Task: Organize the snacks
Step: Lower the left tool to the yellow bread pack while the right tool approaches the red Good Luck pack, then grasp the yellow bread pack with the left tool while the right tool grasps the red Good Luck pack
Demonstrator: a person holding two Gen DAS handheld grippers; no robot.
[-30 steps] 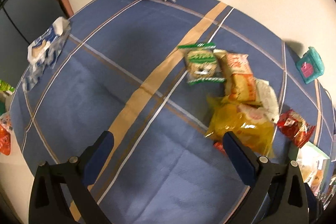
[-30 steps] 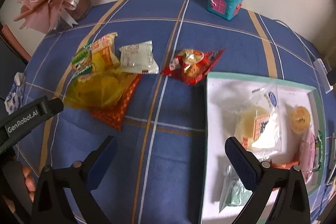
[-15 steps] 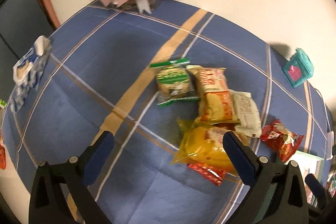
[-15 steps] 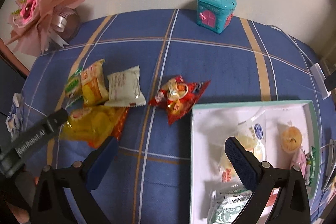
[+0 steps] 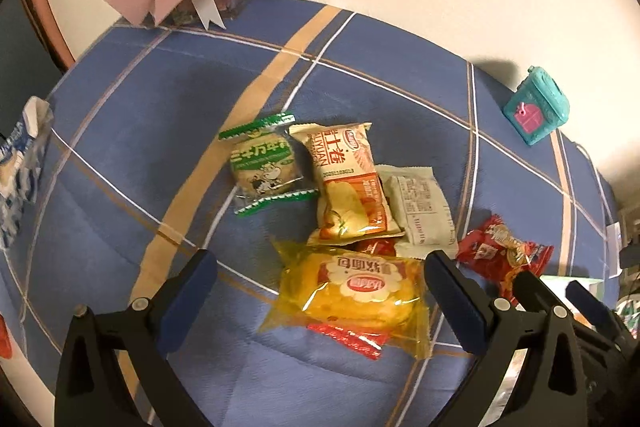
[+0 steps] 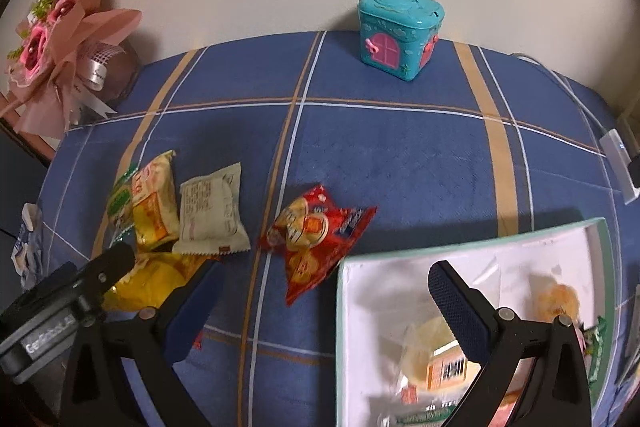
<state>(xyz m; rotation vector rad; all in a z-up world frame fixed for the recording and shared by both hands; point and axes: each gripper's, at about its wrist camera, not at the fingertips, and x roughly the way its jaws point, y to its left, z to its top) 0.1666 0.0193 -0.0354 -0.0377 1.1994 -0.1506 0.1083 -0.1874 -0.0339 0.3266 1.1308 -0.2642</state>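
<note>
Left tongs [image 5: 320, 283]: spread wide, nothing between the pads, positioned over the yellow transparent bread packet [image 5: 352, 297], which lies flat on the blue plaid-clothed surface [image 5: 160, 115]. A flat red wrapper [image 5: 348, 339] protrudes from beneath that packet.

Beyond it lie, close together, a green-edged biscuit packet [image 5: 266, 165], an orange-and-cream snack pouch [image 5: 352, 183] overlapping its neighbours, and a beige sealed sachet [image 5: 424, 207]. A red foil snack bag [image 6: 316, 231] lies apart from the cluster, just beside the corner of the white tray with mint-green rim [image 6: 460, 251].

Right tongs [image 6: 324, 303]: spread wide and empty, held above the tray's near corner. The tray holds several wrapped snacks, blurred.

Against the wall: a teal house-shaped box [image 6: 400, 31] and a pink paper-wrapped bouquet [image 6: 60, 43].
</note>
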